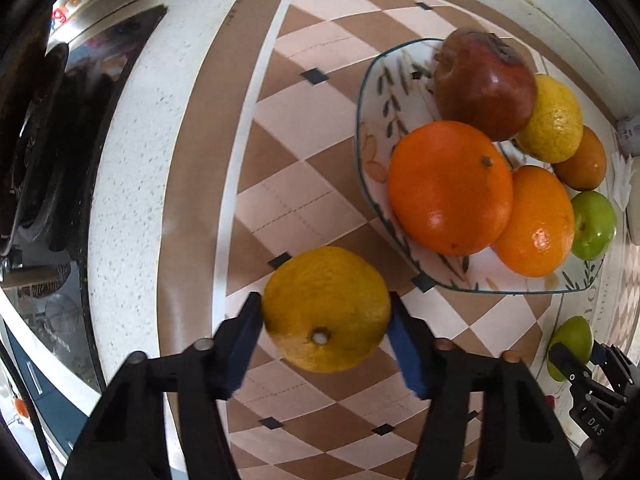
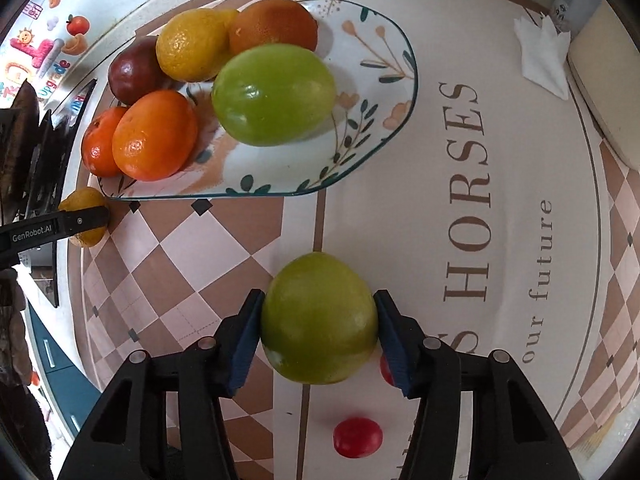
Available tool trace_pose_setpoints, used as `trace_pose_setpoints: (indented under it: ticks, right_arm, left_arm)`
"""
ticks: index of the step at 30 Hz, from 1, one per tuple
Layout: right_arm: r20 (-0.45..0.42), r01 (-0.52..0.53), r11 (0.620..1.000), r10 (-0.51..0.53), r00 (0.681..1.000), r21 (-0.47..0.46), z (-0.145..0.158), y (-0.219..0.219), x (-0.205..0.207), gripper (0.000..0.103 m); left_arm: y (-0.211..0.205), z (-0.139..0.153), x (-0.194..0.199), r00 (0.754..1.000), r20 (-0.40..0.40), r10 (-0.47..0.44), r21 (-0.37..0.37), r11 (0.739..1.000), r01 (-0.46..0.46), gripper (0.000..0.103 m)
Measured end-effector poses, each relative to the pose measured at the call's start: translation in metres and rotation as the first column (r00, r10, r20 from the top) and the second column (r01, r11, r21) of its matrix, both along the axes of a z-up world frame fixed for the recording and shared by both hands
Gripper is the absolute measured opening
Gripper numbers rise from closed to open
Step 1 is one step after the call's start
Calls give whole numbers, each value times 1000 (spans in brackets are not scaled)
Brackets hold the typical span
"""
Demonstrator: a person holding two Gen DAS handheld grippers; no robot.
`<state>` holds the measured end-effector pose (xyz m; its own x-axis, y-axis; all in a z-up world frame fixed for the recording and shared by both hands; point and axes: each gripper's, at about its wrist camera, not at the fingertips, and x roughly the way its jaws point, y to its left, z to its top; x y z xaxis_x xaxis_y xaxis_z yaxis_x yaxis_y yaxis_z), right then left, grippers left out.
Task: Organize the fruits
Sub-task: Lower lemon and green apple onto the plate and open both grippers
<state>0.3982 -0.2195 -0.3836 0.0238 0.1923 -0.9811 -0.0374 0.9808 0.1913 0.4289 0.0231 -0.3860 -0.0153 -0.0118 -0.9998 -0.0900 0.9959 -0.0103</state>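
One patterned bench (image 2: 520,200) carries one floral plate (image 2: 380,92) holding six fruits: three oranges, one pomegranate (image 1: 484,84), one lemon (image 1: 554,120), one green apple (image 2: 274,94). Beside it, the left claw (image 1: 326,328) grips a yellow citrus (image 1: 326,308); the right claw (image 2: 318,330) grips a second green apple (image 2: 320,318).

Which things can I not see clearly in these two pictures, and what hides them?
- Right wrist view: yellow citrus at the left edge, mostly covered by the left hand-held gripper.
- Left wrist view: loose green apple, partly hidden by the right hand-held gripper.
- Right wrist view: small red object, mostly behind a blue finger pad.
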Motion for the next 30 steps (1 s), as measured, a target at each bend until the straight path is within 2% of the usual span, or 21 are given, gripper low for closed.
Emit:
trace_pose_setpoints:
  ticks: [7, 13, 18, 23, 27, 30]
  right_arm:
    - [13, 15, 999, -16, 1000, 33, 6, -11, -3, 57]
    - [75, 85, 990, -95, 993, 116, 44, -36, 4, 57]
    - [139, 120, 984, -138, 981, 128, 67, -50, 40, 57]
    - [127, 147, 982, -161, 979, 115, 60, -57, 87, 57]
    - [113, 136, 987, -145, 983, 84, 48, -52, 110, 57]
    - [100, 132, 989, -138, 985, 68, 38, -49, 119, 58]
  left_arm:
    - [-7, 11, -11, 999, 37, -14, -11, 1000, 14, 56]
    - [-9, 67, -15, 992, 128, 4, -79, 997, 6, 56]
    - [-9, 102, 24, 985, 174, 4, -121, 993, 17, 56]
    - [-7, 90, 79, 992, 129, -9, -108, 994, 23, 56]
    - [-6, 62, 112, 999, 29, -20, -104, 994, 23, 56]
    - [-6, 44, 122, 999, -23, -31, -84, 996, 29, 56]
